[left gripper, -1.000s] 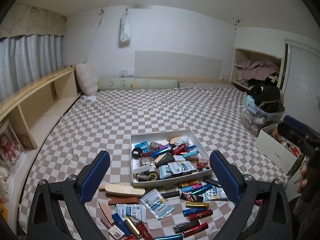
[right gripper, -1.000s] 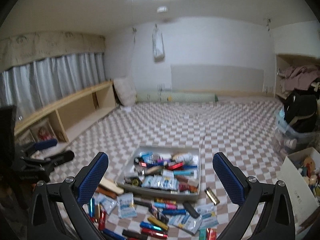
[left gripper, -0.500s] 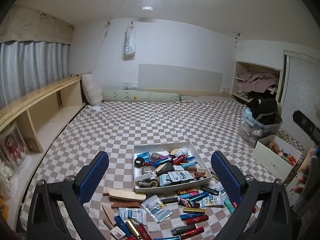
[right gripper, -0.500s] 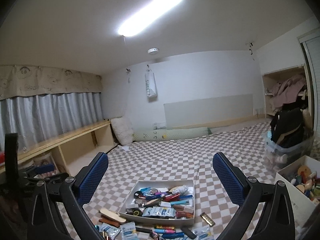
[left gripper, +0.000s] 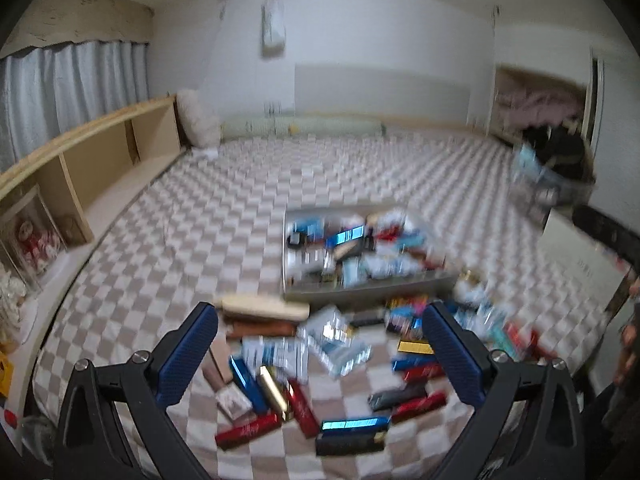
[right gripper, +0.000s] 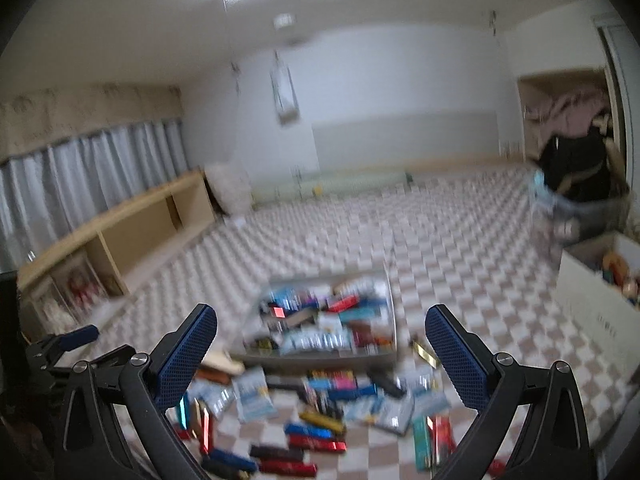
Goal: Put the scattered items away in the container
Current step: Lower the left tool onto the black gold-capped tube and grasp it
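Observation:
A shallow grey tray (left gripper: 360,292) full of small packets and tubes sits on the checkered floor cover; it also shows in the right wrist view (right gripper: 320,358). Scattered items lie in front of it: a wooden shoehorn (left gripper: 264,307), foil sachets (left gripper: 336,336), and red, blue, gold and black tubes (left gripper: 352,424), the same scattered tubes lying in the right wrist view (right gripper: 312,432). My left gripper (left gripper: 320,356) is open and empty above the scattered pile. My right gripper (right gripper: 320,360) is open and empty, above the tray's front edge. Both views are blurred.
A low wooden shelf (left gripper: 100,168) runs along the left wall. A white box of toys (right gripper: 600,292) and a plastic bin with dark clothes (left gripper: 556,176) stand at the right. A bolster (left gripper: 304,126) lies at the far wall.
Both grippers have tilted down and moved closer to the pile and tray; the ceiling has dropped out of view. Both stay open and empty.

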A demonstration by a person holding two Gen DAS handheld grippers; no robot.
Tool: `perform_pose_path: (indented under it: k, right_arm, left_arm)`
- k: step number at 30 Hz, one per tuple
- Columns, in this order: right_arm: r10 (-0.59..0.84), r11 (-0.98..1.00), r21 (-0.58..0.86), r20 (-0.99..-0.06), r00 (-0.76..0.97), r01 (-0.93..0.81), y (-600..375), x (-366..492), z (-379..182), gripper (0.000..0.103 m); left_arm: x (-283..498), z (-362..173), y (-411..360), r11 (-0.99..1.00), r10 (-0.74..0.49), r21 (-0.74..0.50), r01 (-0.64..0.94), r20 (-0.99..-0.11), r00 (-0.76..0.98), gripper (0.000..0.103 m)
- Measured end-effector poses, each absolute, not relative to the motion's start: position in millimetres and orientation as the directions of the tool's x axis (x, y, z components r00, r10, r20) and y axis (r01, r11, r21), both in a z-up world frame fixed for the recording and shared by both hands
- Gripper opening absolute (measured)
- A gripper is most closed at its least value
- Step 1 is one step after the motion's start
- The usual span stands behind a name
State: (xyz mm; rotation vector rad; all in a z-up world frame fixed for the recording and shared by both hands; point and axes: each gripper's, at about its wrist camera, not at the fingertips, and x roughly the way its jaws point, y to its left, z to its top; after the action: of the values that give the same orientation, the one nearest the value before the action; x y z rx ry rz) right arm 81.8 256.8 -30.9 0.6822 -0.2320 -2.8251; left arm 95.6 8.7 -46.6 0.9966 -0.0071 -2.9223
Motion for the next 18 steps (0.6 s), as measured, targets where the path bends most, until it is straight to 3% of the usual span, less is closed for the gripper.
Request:
perform_pose_path:
  k: [11,18]
  right_arm:
    - [-0.258,-0.965,0.201,-0.638,-0.726,0.167,234.7,56.8,-107.7,0.103]
    - [-0.279,-0.960,0.196,-0.742,-0.610,0.200,216.5,49.2,-148.3,0.103]
  left_arm:
    - [85.6,-136.7,32.7,-0.993,-0.114,0.115,0.038,-0.778,-0.618,0.102]
    - [86.7,-178.3,33.3,-0.997,-0.074,0.070,0.026,-0.867,-0.493,0.101]
